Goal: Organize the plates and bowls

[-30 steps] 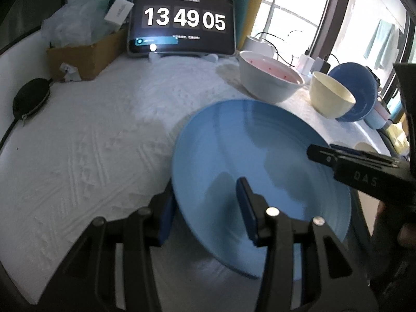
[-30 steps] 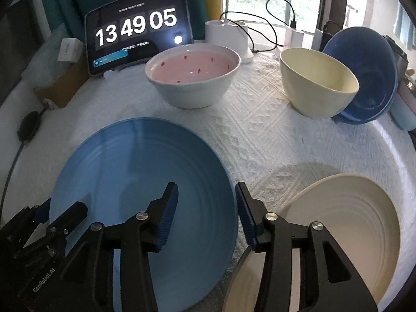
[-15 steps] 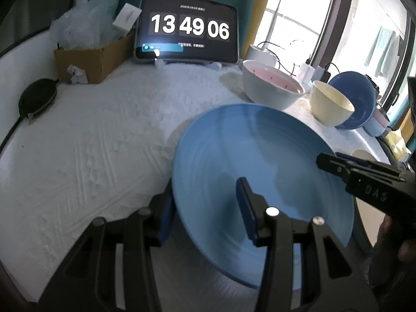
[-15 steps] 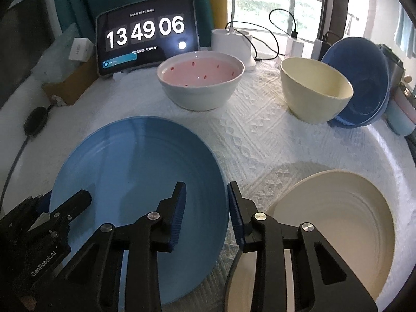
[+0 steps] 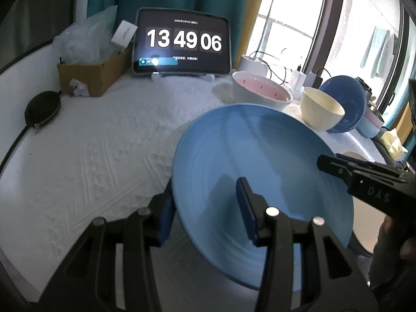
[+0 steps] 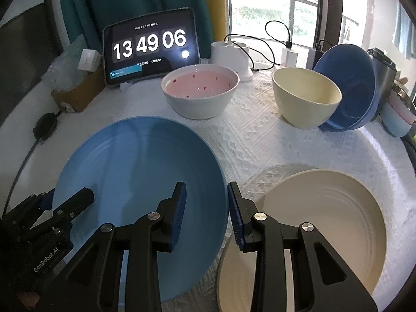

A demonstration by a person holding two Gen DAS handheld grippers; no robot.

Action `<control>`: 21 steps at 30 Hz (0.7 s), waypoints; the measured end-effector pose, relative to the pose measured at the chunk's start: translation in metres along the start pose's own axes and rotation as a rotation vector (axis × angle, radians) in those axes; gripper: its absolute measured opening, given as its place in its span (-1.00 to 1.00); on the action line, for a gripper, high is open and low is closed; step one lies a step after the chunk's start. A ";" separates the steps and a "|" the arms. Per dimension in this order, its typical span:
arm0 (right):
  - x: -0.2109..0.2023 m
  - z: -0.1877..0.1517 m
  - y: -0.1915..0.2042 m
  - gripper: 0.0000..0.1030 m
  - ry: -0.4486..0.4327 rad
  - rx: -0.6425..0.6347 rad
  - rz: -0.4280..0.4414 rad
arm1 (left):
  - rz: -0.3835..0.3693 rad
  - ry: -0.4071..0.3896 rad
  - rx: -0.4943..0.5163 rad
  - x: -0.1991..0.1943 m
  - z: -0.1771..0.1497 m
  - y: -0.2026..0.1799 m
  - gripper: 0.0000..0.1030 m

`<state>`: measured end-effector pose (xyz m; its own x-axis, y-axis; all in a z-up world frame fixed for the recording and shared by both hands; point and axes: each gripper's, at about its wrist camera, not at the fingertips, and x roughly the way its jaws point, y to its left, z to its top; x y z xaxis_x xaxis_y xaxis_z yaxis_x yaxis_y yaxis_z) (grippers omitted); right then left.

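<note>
A large blue plate (image 5: 260, 169) (image 6: 135, 169) hangs slightly above the white cloth, a shadow under its near edge. My left gripper (image 5: 205, 192) is shut on its left rim, one finger outside the rim and one over the plate face; the right wrist view shows it at lower left (image 6: 65, 208). My right gripper (image 6: 205, 189) is shut on the plate's right rim, which passes between its blue pads. A cream plate (image 6: 325, 221) lies flat just right of it. Behind stand a pink-lined bowl (image 6: 200, 88), a cream bowl (image 6: 306, 98) and a tilted blue bowl (image 6: 351, 83) leaning on the cream one.
A tablet clock (image 6: 150, 46) stands at the back, with a cardboard box (image 5: 91, 75) and a black round pouch (image 5: 43, 106) to its left. Chargers with cables (image 6: 288, 52) and a steel tumbler (image 6: 384, 78) crowd the back right. The table's curved edge runs close on both sides.
My right gripper's jaws have narrowed onto the blue plate's right rim and the gripper has risen a little. The left gripper keeps its hold in the same place.
</note>
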<state>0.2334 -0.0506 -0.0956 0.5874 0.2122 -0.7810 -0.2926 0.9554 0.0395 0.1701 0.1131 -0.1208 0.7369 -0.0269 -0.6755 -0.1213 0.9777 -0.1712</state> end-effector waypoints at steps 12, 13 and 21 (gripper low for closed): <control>-0.022 -0.005 -0.009 -0.32 -0.036 0.016 0.004 | -0.016 -0.016 0.012 -0.016 -0.001 -0.012 -0.11; -0.024 -0.006 -0.010 -0.32 -0.040 0.017 0.004 | -0.016 -0.019 0.015 -0.017 -0.001 -0.013 -0.11; -0.039 -0.012 -0.022 -0.32 -0.067 0.041 0.002 | -0.024 -0.032 0.041 -0.026 -0.002 -0.030 -0.11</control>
<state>0.2079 -0.0821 -0.0733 0.6361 0.2259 -0.7378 -0.2638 0.9622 0.0672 0.1530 0.0839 -0.0999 0.7604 -0.0448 -0.6479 -0.0761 0.9846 -0.1574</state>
